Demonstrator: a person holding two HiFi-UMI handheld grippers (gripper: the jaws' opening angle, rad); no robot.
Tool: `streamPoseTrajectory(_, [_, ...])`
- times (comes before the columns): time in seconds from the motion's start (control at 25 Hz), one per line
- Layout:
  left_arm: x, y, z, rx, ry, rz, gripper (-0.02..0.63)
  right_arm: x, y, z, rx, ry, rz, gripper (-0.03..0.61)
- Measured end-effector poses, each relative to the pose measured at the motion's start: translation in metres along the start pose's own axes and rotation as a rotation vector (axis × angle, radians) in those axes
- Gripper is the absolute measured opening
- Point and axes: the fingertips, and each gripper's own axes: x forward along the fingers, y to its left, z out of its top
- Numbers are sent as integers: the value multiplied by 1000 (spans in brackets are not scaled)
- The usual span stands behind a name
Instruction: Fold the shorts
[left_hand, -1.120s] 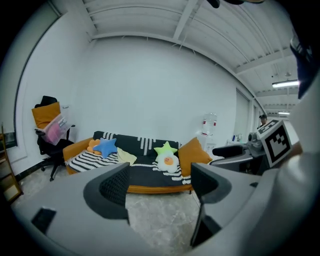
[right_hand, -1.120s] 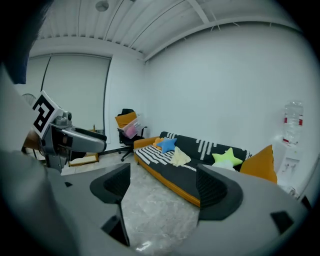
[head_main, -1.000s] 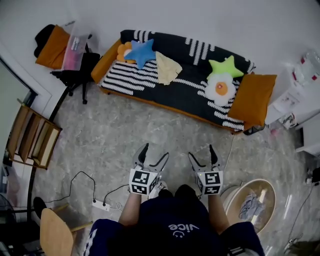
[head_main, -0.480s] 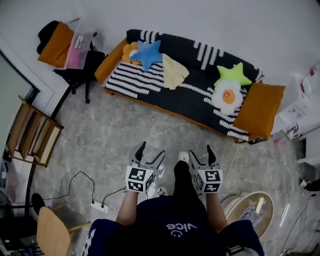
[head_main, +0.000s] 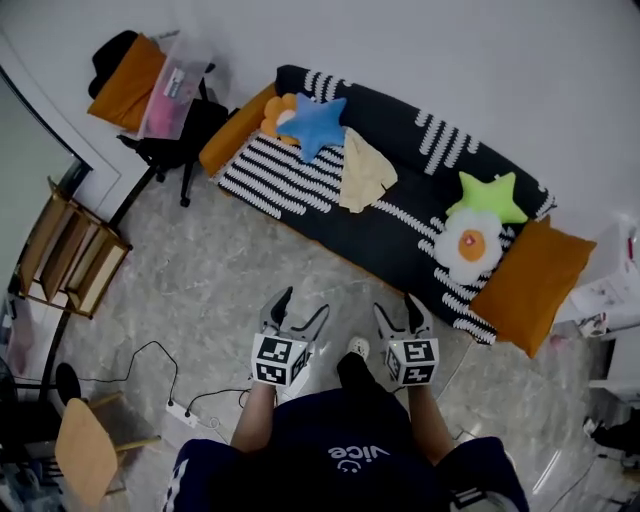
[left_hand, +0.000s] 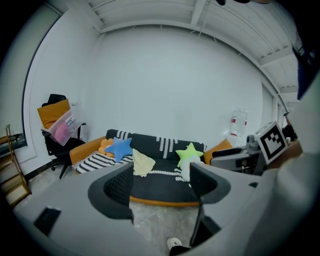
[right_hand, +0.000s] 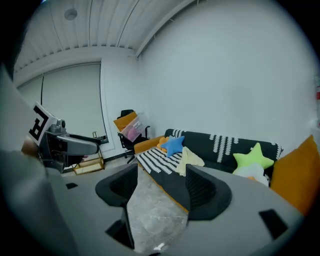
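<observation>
The right gripper (right_hand: 161, 191), jaws apart and empty after just closing in somewhat, points over grey marble floor (right_hand: 152, 220) at a black striped sofa (right_hand: 225, 145) where a pale yellow cloth (right_hand: 191, 159) lies between a blue star cushion (right_hand: 174, 145) and a green star cushion (right_hand: 252, 159).

The only readable lettering is "vice", in white on the person's dark shirt (head_main: 357, 455) at the near edge of the head view, with a small curved mark beneath it. The left tool (head_main: 303, 305) and right tool (head_main: 397, 306) each carry black-and-white square code markers, without letters.
</observation>
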Motion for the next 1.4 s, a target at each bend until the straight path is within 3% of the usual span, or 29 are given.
streamPoseTrajectory(0.32, [82,-2,34,-40,0,64,339,58,-73,40,-23,5,59,290])
streamPoseTrajectory(0.72, [126,3,32,-51,61,71,331,84,-93,33,1,63,91,281])
streamPoseTrajectory(1.0, [155,16,34,-45,77,29,324,101,-105,32,11,97,62,259])
streamPoseTrajectory(1.12, [173,34,42,-60,76,2,321,116,-109,35,27,105,35,252])
streamPoseTrajectory(1.4, [239,90,72,-12,82,-81,319,183,-110,60,24,134,-12,241])
